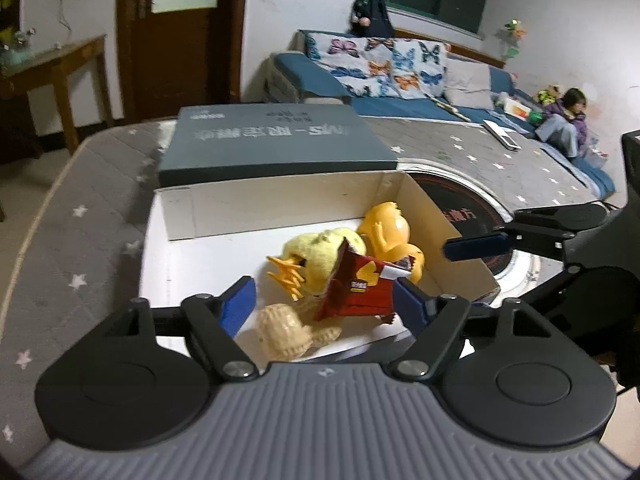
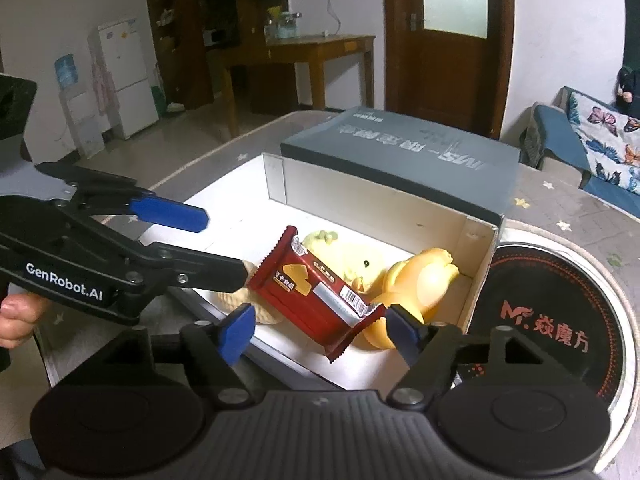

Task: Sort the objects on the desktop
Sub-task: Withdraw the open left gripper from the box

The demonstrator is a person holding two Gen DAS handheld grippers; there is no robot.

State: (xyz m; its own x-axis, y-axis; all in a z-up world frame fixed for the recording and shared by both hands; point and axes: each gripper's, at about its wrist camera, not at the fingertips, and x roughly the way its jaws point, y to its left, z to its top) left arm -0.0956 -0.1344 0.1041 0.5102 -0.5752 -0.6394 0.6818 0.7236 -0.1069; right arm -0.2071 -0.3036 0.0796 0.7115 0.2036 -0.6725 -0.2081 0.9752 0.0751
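An open white box [image 1: 280,204] [image 2: 380,208] holds a yellow plush duck [image 1: 316,256] [image 2: 340,256], an orange rubber duck [image 1: 388,232] [image 2: 424,280], a beige knitted toy [image 1: 284,332] [image 2: 240,300] and a red snack packet [image 1: 356,288] [image 2: 316,300]. The packet lies tilted on top of the toys. My left gripper [image 1: 326,304] [image 2: 224,246] is open at the box's near edge, the packet between its spread fingers. My right gripper [image 2: 320,332] is open too, with the packet between its pads and one packet end close to the right pad; one blue finger [image 1: 476,247] shows in the left wrist view.
The box's grey lid [image 1: 272,140] [image 2: 400,152] leans behind the box. A round black cooker plate [image 1: 460,208] [image 2: 552,312] sits right of the box on the star-patterned cloth [image 1: 80,240]. A person [image 1: 568,116] sits on the blue sofa beyond. A hand [image 2: 16,320] holds the left gripper.
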